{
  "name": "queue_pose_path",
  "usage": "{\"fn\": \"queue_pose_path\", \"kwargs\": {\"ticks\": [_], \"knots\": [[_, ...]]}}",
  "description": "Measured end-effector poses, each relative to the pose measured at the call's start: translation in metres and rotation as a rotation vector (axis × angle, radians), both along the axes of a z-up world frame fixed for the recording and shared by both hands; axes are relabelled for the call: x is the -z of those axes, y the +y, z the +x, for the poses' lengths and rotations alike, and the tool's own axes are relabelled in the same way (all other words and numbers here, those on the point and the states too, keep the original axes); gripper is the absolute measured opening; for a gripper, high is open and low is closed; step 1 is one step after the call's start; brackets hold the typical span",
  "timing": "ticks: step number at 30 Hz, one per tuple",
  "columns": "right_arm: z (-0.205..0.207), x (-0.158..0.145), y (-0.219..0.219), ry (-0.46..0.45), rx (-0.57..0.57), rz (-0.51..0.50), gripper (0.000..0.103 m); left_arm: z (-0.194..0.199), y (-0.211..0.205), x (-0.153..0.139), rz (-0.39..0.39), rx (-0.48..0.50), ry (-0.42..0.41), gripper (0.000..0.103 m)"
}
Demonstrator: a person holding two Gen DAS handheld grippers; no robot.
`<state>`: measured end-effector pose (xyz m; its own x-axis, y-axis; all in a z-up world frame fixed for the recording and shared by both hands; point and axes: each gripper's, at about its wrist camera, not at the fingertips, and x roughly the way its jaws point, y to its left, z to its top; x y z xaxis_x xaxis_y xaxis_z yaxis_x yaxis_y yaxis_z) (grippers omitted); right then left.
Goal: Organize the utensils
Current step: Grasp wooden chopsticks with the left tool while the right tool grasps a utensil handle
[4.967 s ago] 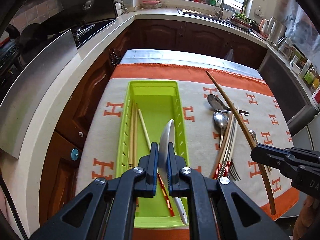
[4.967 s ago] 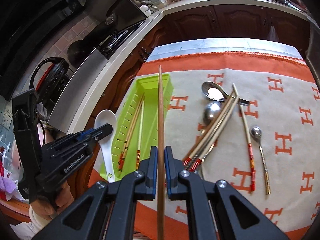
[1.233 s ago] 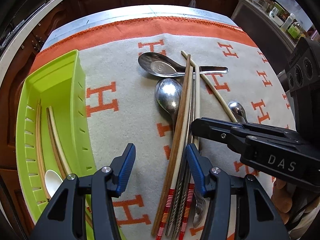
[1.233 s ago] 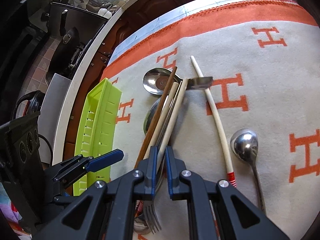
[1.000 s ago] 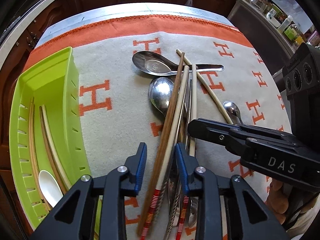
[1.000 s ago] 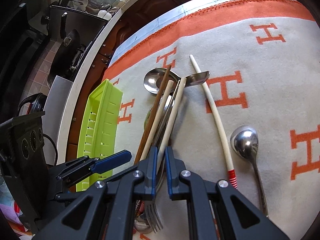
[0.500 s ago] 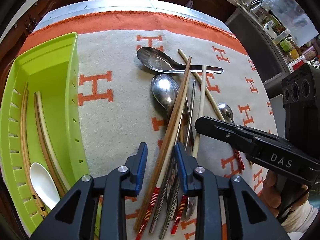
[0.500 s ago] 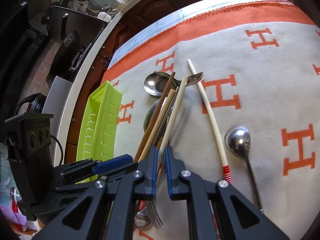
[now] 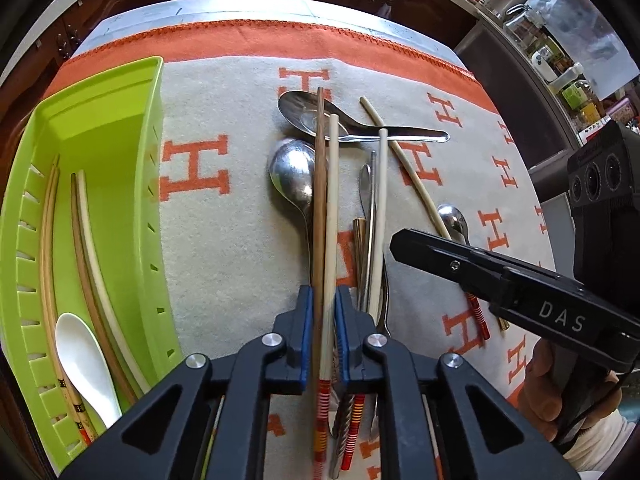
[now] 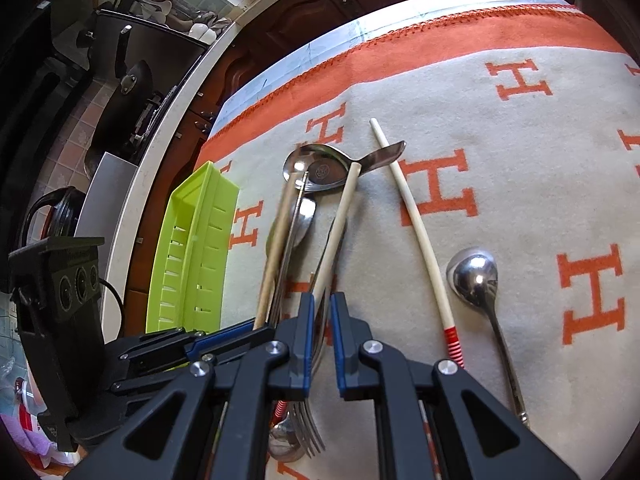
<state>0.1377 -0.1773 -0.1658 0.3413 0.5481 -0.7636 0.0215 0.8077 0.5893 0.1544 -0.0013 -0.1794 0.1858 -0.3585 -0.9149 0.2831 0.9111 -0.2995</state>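
Left claw [image 9: 322, 332] pinching two chopsticks [image 9: 325, 216], white spoon [image 9: 86, 360] in tray [image 9: 100, 120]

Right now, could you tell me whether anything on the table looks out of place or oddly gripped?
The left gripper has closed on two unmatched chopsticks, one dark brown and one pale. Beside them, spoons, a fork and more chopsticks lie crossed in a loose heap on the cloth, not in the green tray.

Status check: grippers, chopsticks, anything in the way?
Left gripper shut on two chopsticks. Right gripper nearly shut over the utensil pile, apparently gripping nothing. Spoon and fork crowd the pair. Tray to the left.
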Motion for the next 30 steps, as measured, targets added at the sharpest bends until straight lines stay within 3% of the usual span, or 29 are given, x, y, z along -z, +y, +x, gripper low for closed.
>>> {"fn": "queue_pose_path", "kwargs": {"ticks": [8, 18, 22, 30], "knots": [[0.002, 0.002, 0.012, 0.018, -0.006, -0.016, 0.011, -0.004, 0.012, -0.004, -0.010, -0.046, 0.000, 0.005], [0.006, 0.000, 0.023, -0.003, -0.001, -0.083, 0.011, -0.012, 0.029, -0.031, -0.061, -0.079, -0.046, 0.005], [0.004, -0.003, 0.027, -0.028, -0.011, -0.099, 0.000, -0.017, 0.039, -0.043, -0.081, -0.096, -0.060, 0.004], [-0.001, -0.007, 0.032, -0.045, -0.021, -0.102, 0.000, -0.029, 0.069, -0.068, -0.077, -0.162, -0.114, 0.005]]}}
